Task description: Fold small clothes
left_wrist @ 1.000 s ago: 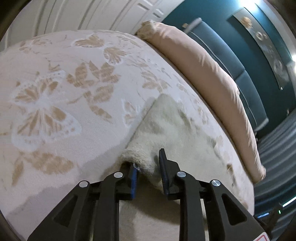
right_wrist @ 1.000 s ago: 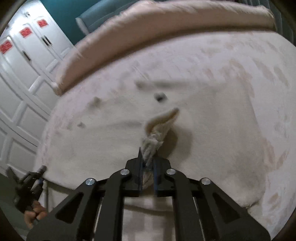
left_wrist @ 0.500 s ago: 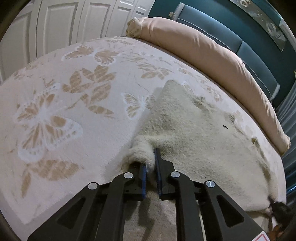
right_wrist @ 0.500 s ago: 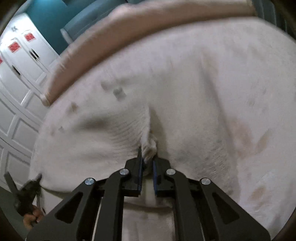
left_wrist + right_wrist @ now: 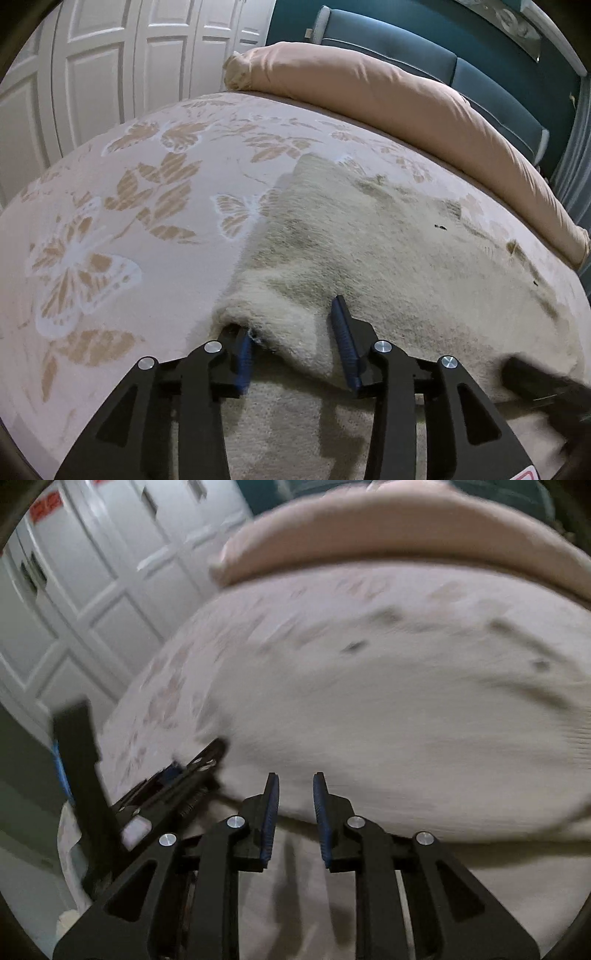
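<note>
A cream fuzzy garment lies spread flat on the butterfly-patterned bed cover. My left gripper sits at its near left corner. Its jaws are opening, the corner lies loose between them, and the pads do not press on it. In the right wrist view, blurred by motion, the garment fills the middle. My right gripper hovers at its near edge, jaws opening, with nothing between the blue pads. The left gripper shows close on its left. The right gripper is a dark blur low at the right in the left wrist view.
A long pink bolster lies along the far edge of the bed, before a teal headboard. White panelled wardrobe doors stand beyond the bed's left side. The bed cover left of the garment is bare.
Both grippers have let go of the garment: the left jaws spread and the pinched corner dropped. The right gripper released its fold and swung left, close to the left gripper.
</note>
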Available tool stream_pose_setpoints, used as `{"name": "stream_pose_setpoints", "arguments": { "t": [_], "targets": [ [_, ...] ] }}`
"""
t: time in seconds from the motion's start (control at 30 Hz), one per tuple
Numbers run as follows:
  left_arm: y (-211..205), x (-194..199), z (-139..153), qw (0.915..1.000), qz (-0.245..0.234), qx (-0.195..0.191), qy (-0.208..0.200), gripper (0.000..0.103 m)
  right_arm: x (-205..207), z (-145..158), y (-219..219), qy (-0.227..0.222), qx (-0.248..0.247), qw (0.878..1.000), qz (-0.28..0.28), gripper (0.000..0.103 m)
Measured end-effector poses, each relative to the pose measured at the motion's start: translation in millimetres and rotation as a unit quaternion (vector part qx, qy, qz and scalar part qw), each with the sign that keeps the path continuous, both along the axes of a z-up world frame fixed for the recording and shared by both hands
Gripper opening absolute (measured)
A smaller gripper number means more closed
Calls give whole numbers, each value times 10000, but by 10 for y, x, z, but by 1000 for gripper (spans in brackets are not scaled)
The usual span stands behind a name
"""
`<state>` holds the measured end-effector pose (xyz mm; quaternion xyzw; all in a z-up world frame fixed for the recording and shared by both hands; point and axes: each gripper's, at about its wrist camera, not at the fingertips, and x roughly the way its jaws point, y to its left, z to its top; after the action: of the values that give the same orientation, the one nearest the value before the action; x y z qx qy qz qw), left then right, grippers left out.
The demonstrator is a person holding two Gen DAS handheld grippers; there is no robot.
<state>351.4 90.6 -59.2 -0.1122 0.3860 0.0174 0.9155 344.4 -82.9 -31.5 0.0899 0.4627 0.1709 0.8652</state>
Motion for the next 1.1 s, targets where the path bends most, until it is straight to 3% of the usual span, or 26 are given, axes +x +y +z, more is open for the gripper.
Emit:
{"name": "stream_pose_setpoints", "arguments": {
  "t": [0.03, 0.1, 0.2, 0.33, 0.43, 0.53, 0.67, 0.73, 0.83, 0.87, 0.9, 0.97, 1.1],
  "targets": [
    [5, -5, -4, 10000, -6, -16, -11, 39, 8, -103, 50, 26, -235, 9997, -64, 15],
    [42, -11, -20, 9999, -26, -130, -45, 39, 43, -173, -131, 69, -8, 9999, -103, 1],
    [67, -21, -29, 9997, -53, -232, -99, 41, -144, -134, -825, 16, 325, 9978, -576, 0],
    [57, -21, -37, 9996, -71, -227, -131, 41, -481, -211, -2004, 140, 523, 9805, -1888, 0],
    [55, -19, -44, 9997, -71, -209, -123, 41, -640, -222, -2401, 213, 1096, 9654, -2358, 0],
    [29, -13, -40, 9999, -67, -117, -104, 42, -650, 50, -2258, -137, 964, 9657, -2407, 5],
    [17, -8, -35, 9999, -65, -53, -91, 42, -420, 419, -1892, -650, 944, 9719, -2055, 5],
    [12, -4, -36, 9999, -66, -22, -83, 42, -178, 358, -1765, -565, 633, 9778, -1914, 5],
    [14, -7, -36, 9999, -68, -9, -85, 42, -194, 19, -1975, -168, -51, 9737, -2273, 4],
    [9, -11, -35, 9999, -70, -15, -91, 43, -230, -168, -2089, -69, -23, 9716, -2365, 1],
    [8, -11, -35, 9999, -69, -8, -93, 43, -342, -252, -2206, -231, 413, 9706, -2359, 1],
    [2, -9, -29, 9999, -68, 5, -96, 43, -396, -209, -2263, -197, 550, 9675, -2459, 0],
    [-27, 1, -15, 9999, -75, 83, -89, 44, -551, 12, -2208, -609, -74, 9599, -2735, 8]
  ]
}}
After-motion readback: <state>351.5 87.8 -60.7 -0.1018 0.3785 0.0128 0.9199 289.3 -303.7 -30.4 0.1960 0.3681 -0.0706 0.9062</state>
